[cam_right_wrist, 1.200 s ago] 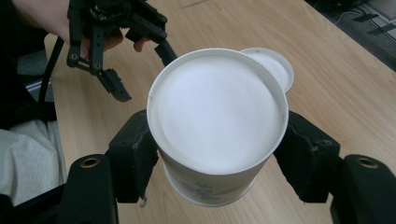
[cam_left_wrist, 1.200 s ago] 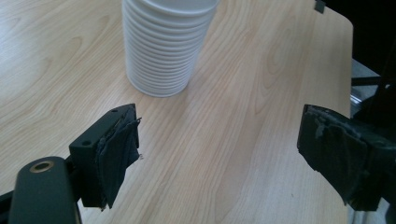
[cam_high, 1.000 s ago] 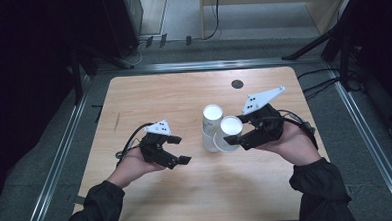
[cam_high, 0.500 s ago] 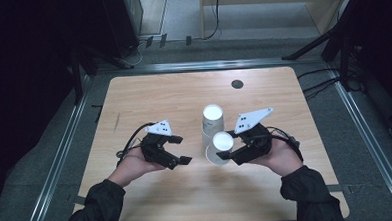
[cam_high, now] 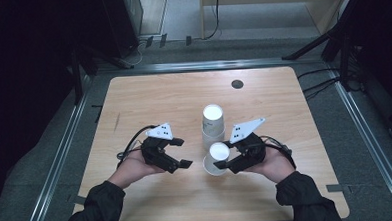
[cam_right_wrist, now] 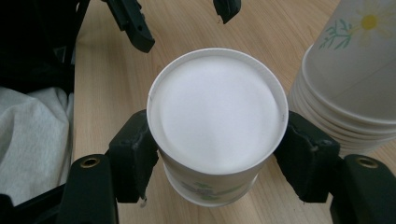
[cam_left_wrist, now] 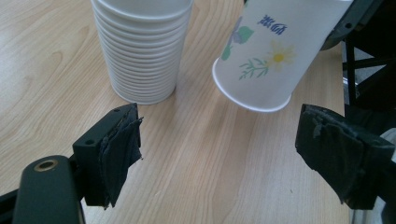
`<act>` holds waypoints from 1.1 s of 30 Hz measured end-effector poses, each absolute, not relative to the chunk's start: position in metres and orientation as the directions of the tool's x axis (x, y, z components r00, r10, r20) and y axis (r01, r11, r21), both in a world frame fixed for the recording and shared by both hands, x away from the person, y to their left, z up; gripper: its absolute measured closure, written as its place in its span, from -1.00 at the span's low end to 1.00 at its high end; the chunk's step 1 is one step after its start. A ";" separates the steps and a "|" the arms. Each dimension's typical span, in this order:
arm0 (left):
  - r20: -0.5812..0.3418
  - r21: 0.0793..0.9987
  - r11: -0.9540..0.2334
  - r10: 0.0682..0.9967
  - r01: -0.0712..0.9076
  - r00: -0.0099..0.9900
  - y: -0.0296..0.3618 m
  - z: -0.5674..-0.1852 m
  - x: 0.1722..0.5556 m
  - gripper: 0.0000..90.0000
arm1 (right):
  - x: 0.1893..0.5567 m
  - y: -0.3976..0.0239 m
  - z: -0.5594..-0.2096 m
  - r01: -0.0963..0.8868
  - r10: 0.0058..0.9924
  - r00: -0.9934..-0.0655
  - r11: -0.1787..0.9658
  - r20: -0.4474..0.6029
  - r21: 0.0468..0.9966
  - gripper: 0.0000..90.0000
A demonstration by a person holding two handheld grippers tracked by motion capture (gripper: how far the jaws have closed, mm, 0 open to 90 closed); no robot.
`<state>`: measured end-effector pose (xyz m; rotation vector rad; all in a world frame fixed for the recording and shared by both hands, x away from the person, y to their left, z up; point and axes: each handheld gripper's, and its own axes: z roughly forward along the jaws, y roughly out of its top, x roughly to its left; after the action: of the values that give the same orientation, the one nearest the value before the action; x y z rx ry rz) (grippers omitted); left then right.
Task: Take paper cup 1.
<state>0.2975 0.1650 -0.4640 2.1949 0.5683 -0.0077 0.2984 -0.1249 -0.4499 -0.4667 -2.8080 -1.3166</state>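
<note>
The right tongs (cam_high: 225,164) are gripping an upside-down paper cup (cam_high: 218,154) by its sides, tilted just beside the stack of cups (cam_high: 213,121) on the bench (cam_high: 148,97). Its rim is probably not touching the wood yet, so lowering it level before releasing is wise. The left tongs (cam_high: 180,152) are idling wide and empty.
</note>
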 end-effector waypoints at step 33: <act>-0.231 0.803 -0.451 0.368 0.390 0.901 0.169 -0.471 0.264 -0.68 | 0.305 -0.064 -0.433 0.231 0.053 -0.969 0.529 0.240 0.816 -0.24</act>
<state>0.2643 0.1687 -0.4706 2.0829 0.5442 -0.0290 0.3047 -0.0639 -0.4330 -0.2422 -2.5807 -1.4194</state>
